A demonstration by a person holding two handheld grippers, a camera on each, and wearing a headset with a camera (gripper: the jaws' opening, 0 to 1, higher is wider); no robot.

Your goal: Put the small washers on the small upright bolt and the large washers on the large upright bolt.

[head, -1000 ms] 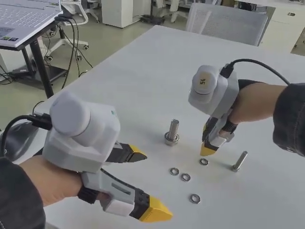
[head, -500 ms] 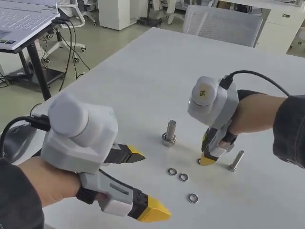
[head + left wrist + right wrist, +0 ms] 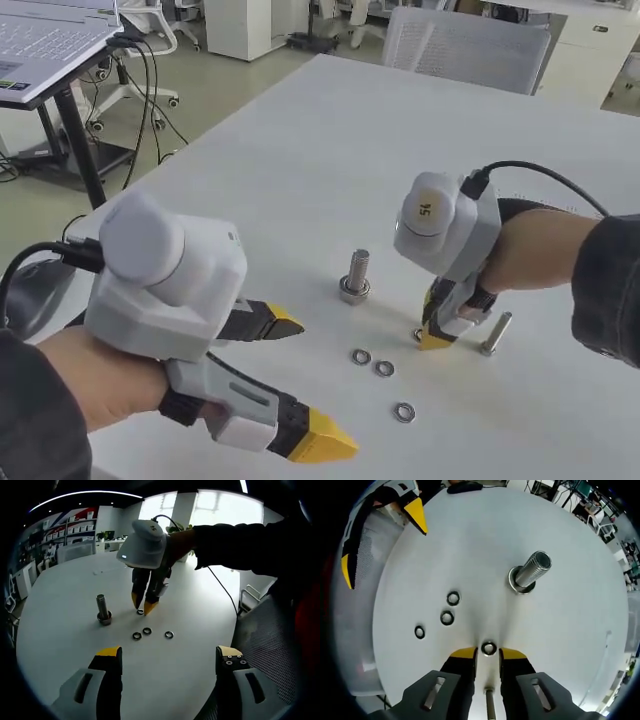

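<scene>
Right gripper (image 3: 436, 338) — label (image 3: 427, 210) reading "15" — tips down, jaws slightly apart astride a washer (image 3: 489, 648). Left gripper (image 3: 169, 652): jaws spread wide, holding nothing.

Pretty standard bright open-plan workshop: a big white table (image 3: 300, 150) on a pale floor (image 3: 210, 80), a grey mesh chair (image 3: 470, 45) at its far end, and a laptop (image 3: 40, 30) on a black-legged stand off to the side with cables (image 3: 150, 90) dangling. Tall sunlit windows (image 3: 215, 510) and shelving (image 3: 75, 527) line the walls.
</scene>
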